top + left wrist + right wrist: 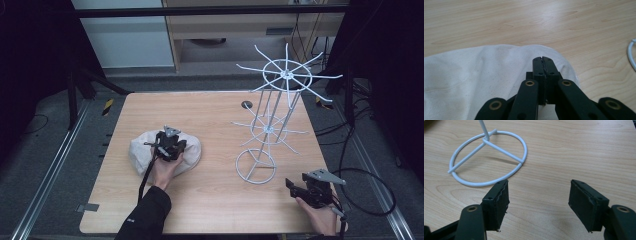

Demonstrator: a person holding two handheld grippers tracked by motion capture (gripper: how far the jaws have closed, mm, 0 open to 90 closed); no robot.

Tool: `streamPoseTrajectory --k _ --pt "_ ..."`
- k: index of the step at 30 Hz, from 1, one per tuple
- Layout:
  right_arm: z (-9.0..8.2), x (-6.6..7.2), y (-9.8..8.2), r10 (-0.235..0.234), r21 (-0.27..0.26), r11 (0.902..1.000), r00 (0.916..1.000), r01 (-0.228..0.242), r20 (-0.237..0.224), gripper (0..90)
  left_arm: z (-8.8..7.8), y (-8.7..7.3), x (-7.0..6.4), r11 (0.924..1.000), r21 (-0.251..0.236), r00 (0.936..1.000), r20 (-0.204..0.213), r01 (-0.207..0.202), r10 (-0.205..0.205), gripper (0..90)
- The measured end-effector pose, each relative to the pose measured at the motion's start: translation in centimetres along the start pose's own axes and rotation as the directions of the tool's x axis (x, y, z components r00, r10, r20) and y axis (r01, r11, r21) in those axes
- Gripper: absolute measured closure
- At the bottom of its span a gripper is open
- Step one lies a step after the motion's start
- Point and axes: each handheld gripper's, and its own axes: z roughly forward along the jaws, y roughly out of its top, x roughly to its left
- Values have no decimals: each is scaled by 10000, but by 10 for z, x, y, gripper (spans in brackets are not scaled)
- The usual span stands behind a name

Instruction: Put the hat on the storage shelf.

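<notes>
On the wooden desk [210, 200], the left hand-held gripper [542, 60] rests closed atop the white cloth hat [142, 150], seemingly to pick it up for the wire rack [270, 125]; the right hand-held gripper [537, 202] waits open.

Even overhead light brightens the wooden table [210, 200] while its surroundings sink into dark, a pale glare streaks the wood toward the far edge in the left gripper view, shadows stay soft, and the nearest jaws blur slightly.

My grippers, left [543, 60] and right [539, 200], have black jaws with brass-ringed screws, grey three-cornered plates on top and black cables; my sleeve [145, 215] is dark.
</notes>
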Motion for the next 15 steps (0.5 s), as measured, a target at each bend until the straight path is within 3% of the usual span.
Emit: streamPoseTrajectory --k 8,15 --pt "-1 0 0 50 15 10000 10000 -50 -21 324 -12 -14 -10 9990 -12 9984 350 -449 449 899" --pt "-1 1 0 35 45 10000 10000 -35 -15 323 -28 -28 -19 9945 20 9923 675 -1044 1040 899"
